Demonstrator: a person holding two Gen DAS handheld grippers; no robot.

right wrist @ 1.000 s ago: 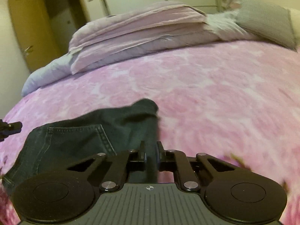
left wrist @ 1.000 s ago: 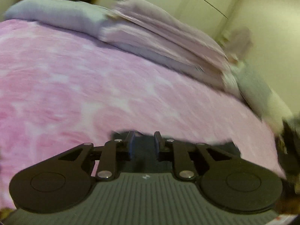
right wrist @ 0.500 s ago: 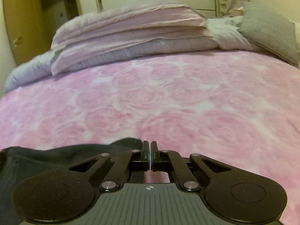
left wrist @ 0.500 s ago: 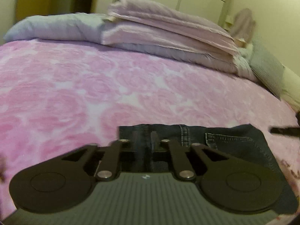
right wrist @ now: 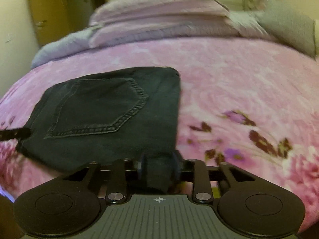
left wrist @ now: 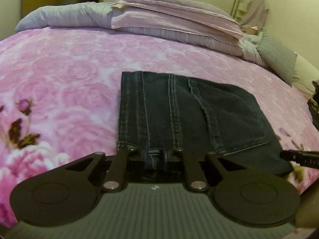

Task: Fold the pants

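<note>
Dark denim pants [left wrist: 199, 115] lie folded flat on the pink flowered blanket [left wrist: 59, 69], back pocket up. My left gripper [left wrist: 156, 155] sits at the near hem edge, its fingers close together with a fold of denim pinched between them. In the right wrist view the same pants [right wrist: 109, 109] lie to the left. My right gripper [right wrist: 158, 168] is at their near right corner with its blue pads wide apart, and a lump of cloth rests loosely between them. A fingertip of the other gripper shows at each view's side edge.
Stacked lilac quilts and pillows [left wrist: 169, 14] line the far side of the bed, with a grey cushion [left wrist: 277, 59] at the right. The blanket [right wrist: 239, 69] stretches bare to the right of the pants. A wooden door [right wrist: 49, 10] stands far left.
Both grippers pulled back toward the near edge, leaving the pants spread flat in front. The right gripper's fingers, shut half a second ago, have spread apart.
</note>
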